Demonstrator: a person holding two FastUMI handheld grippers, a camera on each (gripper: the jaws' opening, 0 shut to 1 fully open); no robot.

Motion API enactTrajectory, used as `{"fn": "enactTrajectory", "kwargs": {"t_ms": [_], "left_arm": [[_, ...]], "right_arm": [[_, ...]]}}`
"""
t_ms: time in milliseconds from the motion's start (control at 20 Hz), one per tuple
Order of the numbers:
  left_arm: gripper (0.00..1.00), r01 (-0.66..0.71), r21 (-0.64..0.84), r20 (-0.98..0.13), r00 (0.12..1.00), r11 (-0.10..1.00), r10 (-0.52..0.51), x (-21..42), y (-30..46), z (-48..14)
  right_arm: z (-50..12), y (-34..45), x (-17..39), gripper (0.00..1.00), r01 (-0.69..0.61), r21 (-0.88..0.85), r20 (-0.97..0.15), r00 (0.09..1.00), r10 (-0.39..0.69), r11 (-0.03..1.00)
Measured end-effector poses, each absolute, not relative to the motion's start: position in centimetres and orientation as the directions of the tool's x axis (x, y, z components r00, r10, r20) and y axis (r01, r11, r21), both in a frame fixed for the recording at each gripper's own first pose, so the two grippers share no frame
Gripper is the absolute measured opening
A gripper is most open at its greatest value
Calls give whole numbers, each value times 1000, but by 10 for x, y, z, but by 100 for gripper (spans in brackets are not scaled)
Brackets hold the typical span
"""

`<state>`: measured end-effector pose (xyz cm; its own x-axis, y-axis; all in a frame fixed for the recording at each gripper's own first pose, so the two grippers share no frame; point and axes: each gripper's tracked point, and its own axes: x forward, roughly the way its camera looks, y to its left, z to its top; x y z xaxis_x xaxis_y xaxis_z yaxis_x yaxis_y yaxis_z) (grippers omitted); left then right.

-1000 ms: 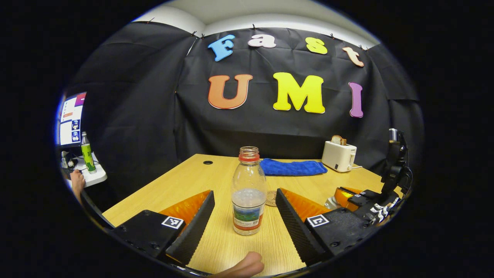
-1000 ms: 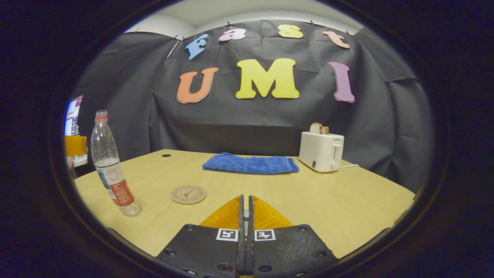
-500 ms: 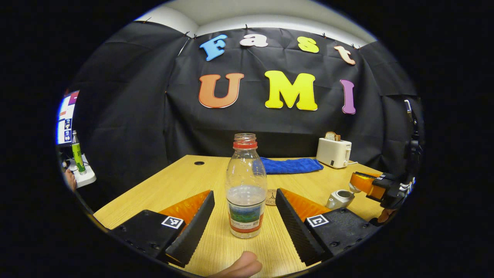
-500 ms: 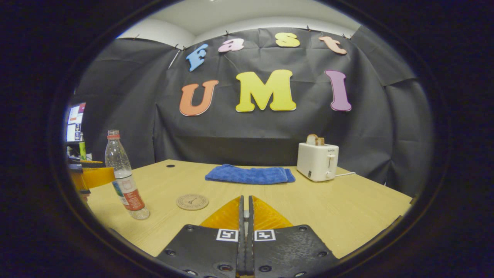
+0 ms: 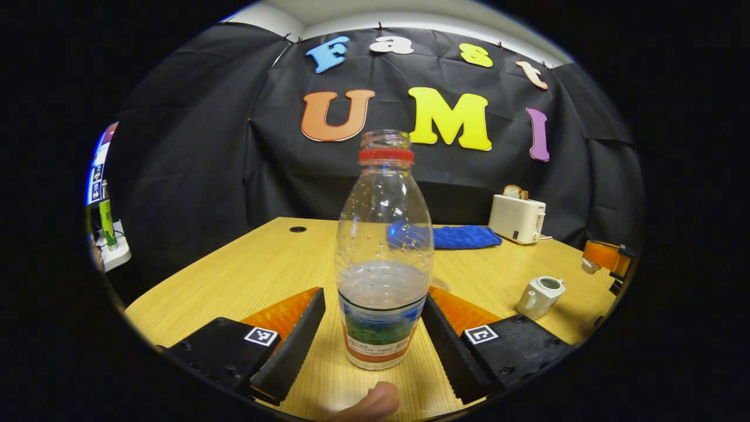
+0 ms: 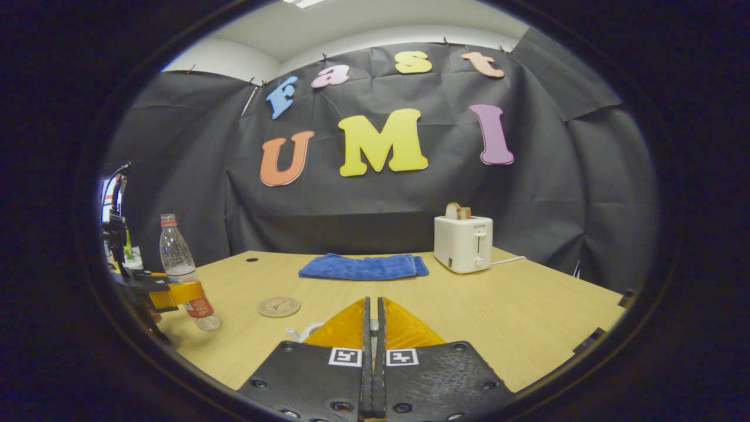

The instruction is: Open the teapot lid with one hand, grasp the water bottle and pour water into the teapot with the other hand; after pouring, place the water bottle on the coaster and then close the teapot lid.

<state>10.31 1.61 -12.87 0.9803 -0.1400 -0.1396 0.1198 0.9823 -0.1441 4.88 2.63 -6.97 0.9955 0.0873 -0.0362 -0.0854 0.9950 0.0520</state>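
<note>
The uncapped, half-full bottle point(image 5: 384, 258) stands between the spread left claw point(image 5: 373, 328); the right claw point(image 6: 372, 328) is pressed together, hiding its catch.

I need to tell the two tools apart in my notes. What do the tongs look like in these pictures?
Both alike: the left tongs and right tongs have black bodies with screws, a small square black-and-white marker on each half, and translucent orange wedge panels. The left fingers' inner faces are ribbed.

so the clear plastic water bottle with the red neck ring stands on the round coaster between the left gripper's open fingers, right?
Not on the coaster. The clear plastic water bottle stands on the bare wooden table, beside the round coaster, as the right gripper view shows. It does sit between the left gripper's open fingers.
</note>
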Motion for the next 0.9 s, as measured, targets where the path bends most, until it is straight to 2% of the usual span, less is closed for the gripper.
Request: {"fn": "enactTrajectory", "kwargs": {"t_ms": [50,200,350,450,550,850,900], "left_arm": [[99,119,-129,-118,984,984,-135,104,14,-124],[80,99,-126,-61,992,987,-108,106,15,-117],[79,57,-130,-59,996,990,-65,106,16,-115],[78,12,-99,-68,997,995,-19,104,22,-112],[78,11,-54,-106,994,998,-16,102,16,-110],[77,-6,225,-162,986,974,44,102,9,-95],[82,-2,270,-168,985,963,49,102,8,-95]], "right_arm": [[-68,21,47,0,-79,46,-24,997,80,996],[-69,19,46,0,-83,39,-23,996,84,996],[-72,12,43,0,-79,31,-29,996,80,996],[-72,7,41,0,-76,26,-26,997,77,997],[-73,0,41,0,-70,23,-25,997,70,997],[-73,-19,44,0,-52,12,-29,998,52,999],[-71,-22,44,0,-53,20,-30,998,53,998]]}}
